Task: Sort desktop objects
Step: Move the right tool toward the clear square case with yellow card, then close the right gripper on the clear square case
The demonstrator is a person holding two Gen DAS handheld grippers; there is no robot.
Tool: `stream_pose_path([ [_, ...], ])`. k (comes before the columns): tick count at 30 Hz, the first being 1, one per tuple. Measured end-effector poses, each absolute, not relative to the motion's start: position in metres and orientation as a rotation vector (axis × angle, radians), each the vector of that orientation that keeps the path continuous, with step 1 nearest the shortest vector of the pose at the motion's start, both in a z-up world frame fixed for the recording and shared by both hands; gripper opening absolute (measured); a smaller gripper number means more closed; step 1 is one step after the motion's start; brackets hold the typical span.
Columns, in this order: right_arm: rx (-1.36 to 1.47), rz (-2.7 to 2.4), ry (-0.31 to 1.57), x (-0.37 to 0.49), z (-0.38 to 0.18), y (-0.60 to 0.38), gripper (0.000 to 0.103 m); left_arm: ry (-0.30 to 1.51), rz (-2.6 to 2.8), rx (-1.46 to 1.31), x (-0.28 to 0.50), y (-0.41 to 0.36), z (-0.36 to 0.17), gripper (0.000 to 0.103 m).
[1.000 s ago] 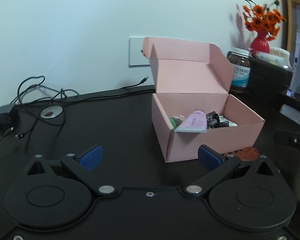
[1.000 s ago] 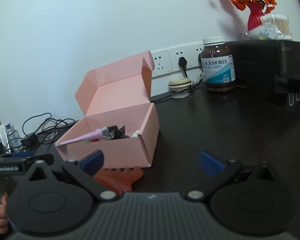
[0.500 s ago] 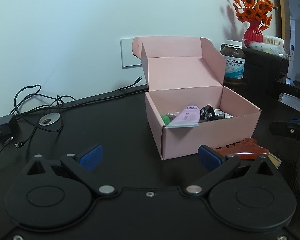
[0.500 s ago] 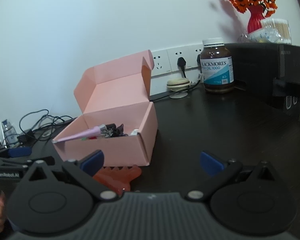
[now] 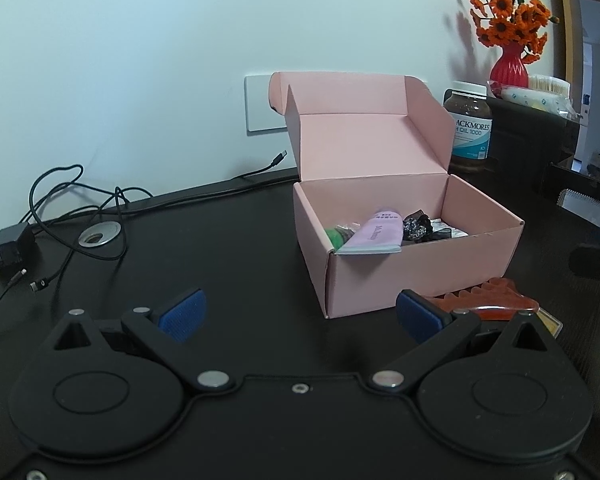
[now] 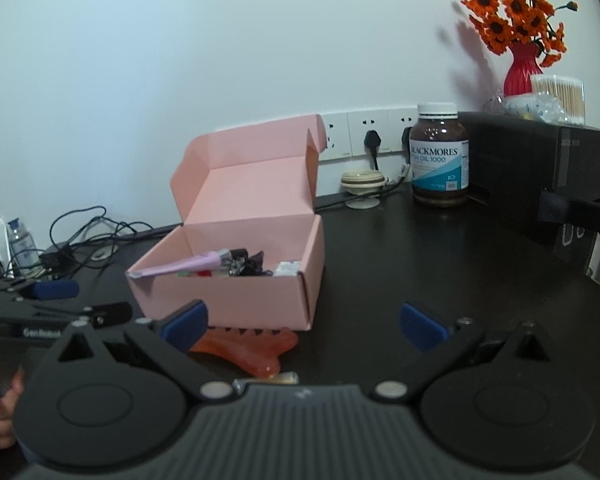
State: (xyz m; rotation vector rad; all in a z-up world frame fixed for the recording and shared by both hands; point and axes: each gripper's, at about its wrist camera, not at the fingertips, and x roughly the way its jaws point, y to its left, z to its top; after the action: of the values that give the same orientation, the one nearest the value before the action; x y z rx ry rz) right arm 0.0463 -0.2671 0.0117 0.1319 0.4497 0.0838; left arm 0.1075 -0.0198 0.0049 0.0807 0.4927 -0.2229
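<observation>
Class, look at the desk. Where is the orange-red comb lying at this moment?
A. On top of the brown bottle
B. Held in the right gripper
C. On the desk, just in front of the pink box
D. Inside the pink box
C: the comb lies flat on the dark desk, in front of the front wall of the pink box, and both grippers are open and empty.

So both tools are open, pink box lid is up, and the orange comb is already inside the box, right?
Not quite. The orange comb lies on the desk against the front of the pink box, not inside it, as the right wrist view shows. Lid up, and left tool and right tool open: correct.
</observation>
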Motion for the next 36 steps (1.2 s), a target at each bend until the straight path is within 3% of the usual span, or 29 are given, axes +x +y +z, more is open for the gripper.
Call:
stream_pose_path([
  [30,-0.174,0.185,0.619,0.036,-0.012,-0.223,0.102,0.517,-0.208,0.066,0.113,-0.017,0.003,0.103],
  [36,-0.144,0.183,0.637,0.052,-0.017,-0.219,0.088,0.522,-0.210,0.059,0.113,-0.016,0.003,0.103],
])
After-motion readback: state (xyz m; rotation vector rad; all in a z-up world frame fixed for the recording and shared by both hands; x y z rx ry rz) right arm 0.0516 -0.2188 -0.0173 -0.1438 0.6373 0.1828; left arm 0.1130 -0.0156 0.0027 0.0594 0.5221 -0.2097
